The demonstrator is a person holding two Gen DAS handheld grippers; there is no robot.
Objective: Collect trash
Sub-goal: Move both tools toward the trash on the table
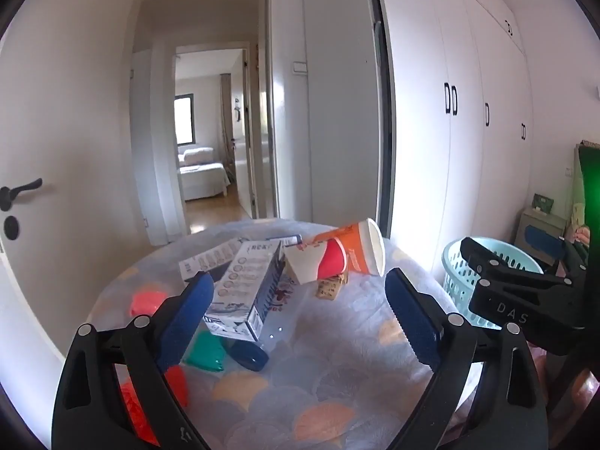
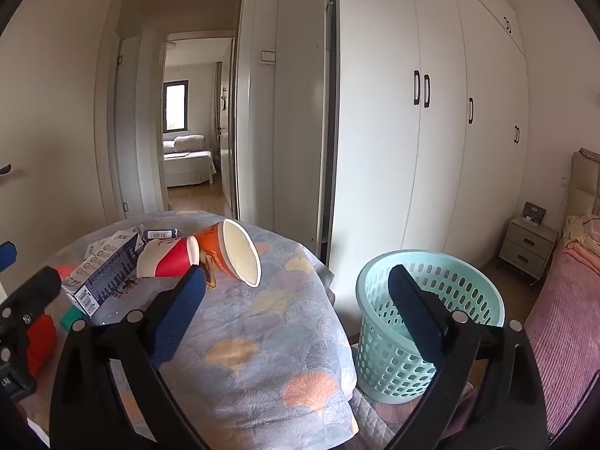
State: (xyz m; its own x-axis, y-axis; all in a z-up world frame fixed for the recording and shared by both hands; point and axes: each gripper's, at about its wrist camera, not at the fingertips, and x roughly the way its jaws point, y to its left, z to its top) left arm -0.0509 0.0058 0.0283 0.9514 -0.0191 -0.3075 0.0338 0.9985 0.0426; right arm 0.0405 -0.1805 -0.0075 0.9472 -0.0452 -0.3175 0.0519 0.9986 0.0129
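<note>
Far left: white door with black lever handle (image 1: 20,189). Round surface under a grey-blue cloth with orange and yellow fan shapes (image 1: 337,356). Left tool (image 1: 300,296) wide open, nothing between the blue pads, hovering over the near half of the surface. Red-orange crumpled plastic items (image 1: 148,302) at left edge of surface, partly behind left finger. Green plastic piece (image 1: 206,354) lying flat just beside the near end of the white-and-navy printed cardboard carton (image 1: 247,292); carton lying on its side, near end propped on a dark blue round cap or lid (image 1: 249,356), kind unclear. Second flat white printed box (image 1: 210,258) behind the carton. Red-and-white paper cup (image 2: 168,257) on its side, mid-surface, touching the orange-and-white paper cup (image 2: 232,253), also on its side, mouth facing right and toward camera. Small tan printed packet (image 1: 330,287) under the cups. Right tool (image 2: 300,292) wide open, empty, held over right edge of surface, right finger in front of the basket. Light aqua perforated plastic wastebasket (image 2: 431,322) on the floor just right of surface, upright; contents not visible. Behind: white wardrobe doors with black handles (image 2: 431,112). Far right: beige bedside drawers (image 2: 527,243), bed with pink ribbed blanket (image 2: 562,322).
</note>
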